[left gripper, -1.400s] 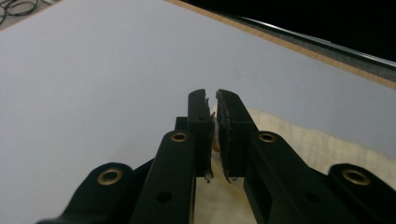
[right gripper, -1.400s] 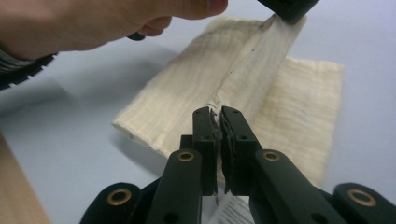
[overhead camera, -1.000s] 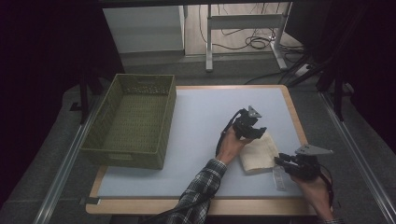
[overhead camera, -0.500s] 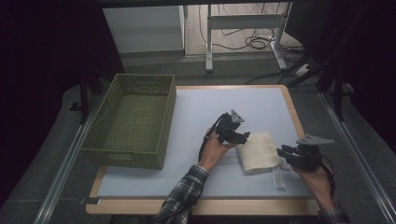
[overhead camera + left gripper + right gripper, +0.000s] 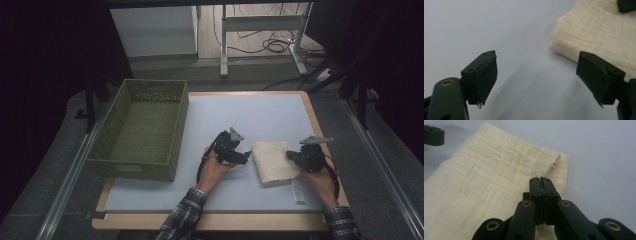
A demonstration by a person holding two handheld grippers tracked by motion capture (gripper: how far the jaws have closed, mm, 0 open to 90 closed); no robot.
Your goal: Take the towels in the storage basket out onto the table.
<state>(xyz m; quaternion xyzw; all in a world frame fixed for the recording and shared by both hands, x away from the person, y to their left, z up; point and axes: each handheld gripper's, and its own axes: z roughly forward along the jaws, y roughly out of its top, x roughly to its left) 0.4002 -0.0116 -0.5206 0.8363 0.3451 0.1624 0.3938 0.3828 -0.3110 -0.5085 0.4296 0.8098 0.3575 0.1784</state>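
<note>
Cloth: soft, light, limp; lies near the bench's front right corner.
Hold: pinch its edge.
Left tool: your jaws spread, empty.
Right tool: pressed together over the cloth's edge; whether it pinches fabric, cannot tell.

Setting: lab or test workspace. Evidence: wood-edged table with pale mat, dark surround, loose floor cables, metal desk frame, floor rails.

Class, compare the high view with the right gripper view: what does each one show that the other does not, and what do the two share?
High view alone: the green basket at the table's left, the left gripper open beside the cloth, and both hands.

Right gripper view alone: the right gripper with its jaws pressed together over the cloth's edge, and the cloth's weave.

Both: the folded cream cloth on the pale table surface.
</note>
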